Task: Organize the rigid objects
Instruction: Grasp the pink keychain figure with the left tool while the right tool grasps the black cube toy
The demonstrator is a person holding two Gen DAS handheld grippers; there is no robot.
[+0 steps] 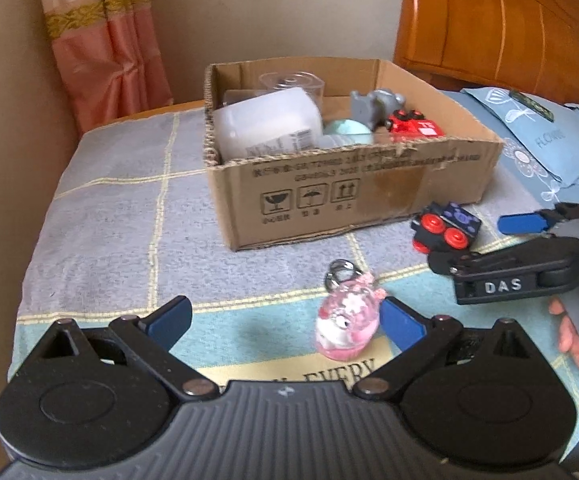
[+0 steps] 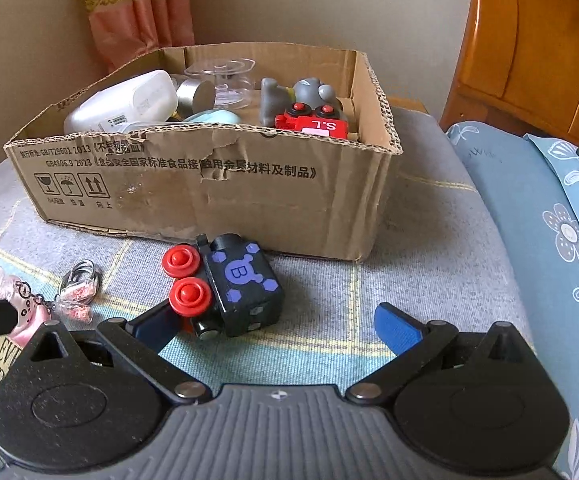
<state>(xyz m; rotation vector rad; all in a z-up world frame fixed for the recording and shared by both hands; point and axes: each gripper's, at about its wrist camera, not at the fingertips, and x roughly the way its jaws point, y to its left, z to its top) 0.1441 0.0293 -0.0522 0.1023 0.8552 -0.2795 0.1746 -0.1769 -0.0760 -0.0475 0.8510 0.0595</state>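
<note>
The black toy block (image 2: 241,284) with red wheels lies on its side on the checked blanket (image 2: 429,280), just in front of the cardboard box (image 2: 217,196). The right gripper (image 2: 277,328) is spread wide — its left finger touches the block, its right finger stands apart. The pink keychain charm (image 1: 347,326) lies between the spread fingers of the left gripper (image 1: 285,320), beside its right finger. The box holds a white bottle (image 1: 265,124), a red toy car (image 1: 415,124) and a grey figure (image 1: 373,106).
</note>
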